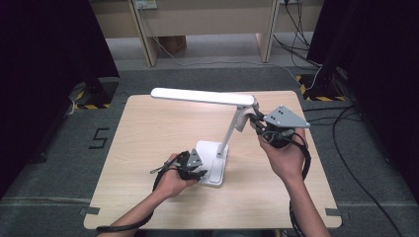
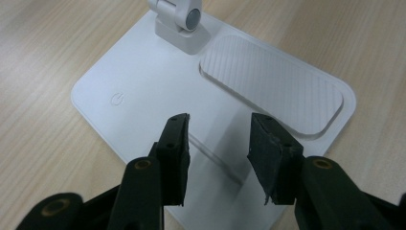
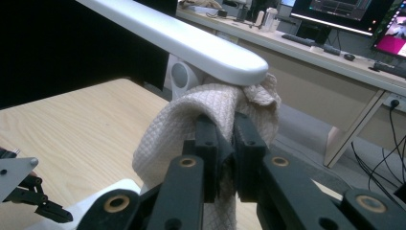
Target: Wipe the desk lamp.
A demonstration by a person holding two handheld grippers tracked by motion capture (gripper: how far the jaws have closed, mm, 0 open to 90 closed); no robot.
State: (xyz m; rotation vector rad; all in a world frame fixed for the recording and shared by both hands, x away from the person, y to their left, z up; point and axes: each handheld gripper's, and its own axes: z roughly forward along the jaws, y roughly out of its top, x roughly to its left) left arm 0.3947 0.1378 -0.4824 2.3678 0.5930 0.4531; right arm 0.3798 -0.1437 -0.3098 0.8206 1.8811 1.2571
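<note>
Wiping looked mid-way: right gripper (image 3: 224,139) was clamped on a beige cloth (image 3: 191,120), pressed under the desk lamp's head (image 3: 191,43) near its hinge, table's 2 o'clock. Left gripper (image 2: 218,153), jaws apart, hovered over the lamp base (image 2: 143,96) at 6 o'clock; most of the head seemed left.

A: How's the light in the high view?

B: Even and soft from above. The worktop (image 1: 148,143) is bright, with faint shadows beside the desk lamp (image 1: 217,148), and the dark curtains at both sides go nearly black. The picture is a bit soft.

A: And the gripper views?

B: The left tool (image 2: 218,143) is sharp, with a mild sheen on the lamp base. In the right gripper view the cloth (image 3: 191,120) is crisp, the monitors (image 3: 354,14) glow and blur.
</note>
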